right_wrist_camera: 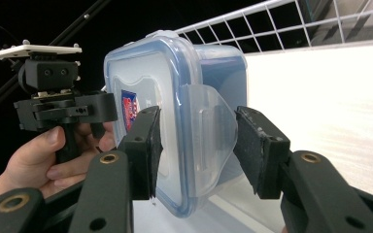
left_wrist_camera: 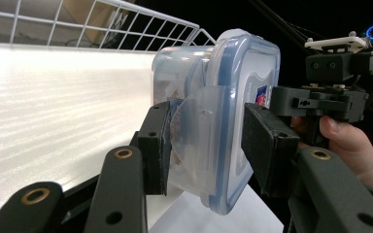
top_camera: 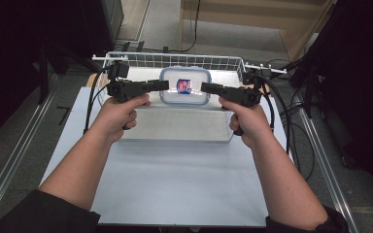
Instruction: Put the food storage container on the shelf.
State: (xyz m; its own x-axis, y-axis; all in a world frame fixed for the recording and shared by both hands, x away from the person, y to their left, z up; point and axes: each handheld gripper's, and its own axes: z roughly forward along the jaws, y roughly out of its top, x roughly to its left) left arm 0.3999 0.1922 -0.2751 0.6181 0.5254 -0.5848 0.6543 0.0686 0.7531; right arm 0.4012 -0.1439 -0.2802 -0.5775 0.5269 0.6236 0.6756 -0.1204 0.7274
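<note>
A clear plastic container [top_camera: 184,86] with a blue-sealed lid and a red-and-blue sticker sits lid-up in a white wire basket [top_camera: 175,57]. My left gripper [top_camera: 164,85] meets its left side and my right gripper [top_camera: 205,87] its right side. In the left gripper view the jaws [left_wrist_camera: 206,141] clamp the container [left_wrist_camera: 245,73] at its side latch flap [left_wrist_camera: 199,121], one pad under the flap and one against the lid. In the right gripper view the jaws [right_wrist_camera: 199,145] hold the container [right_wrist_camera: 145,73] the same way at the opposite flap [right_wrist_camera: 209,126].
The basket rests on a silvery metal block [top_camera: 175,126] at the far half of a white table top [top_camera: 175,184]. Cables [top_camera: 281,116] trail off to the right. Dark stands and metal rails flank the table on both sides.
</note>
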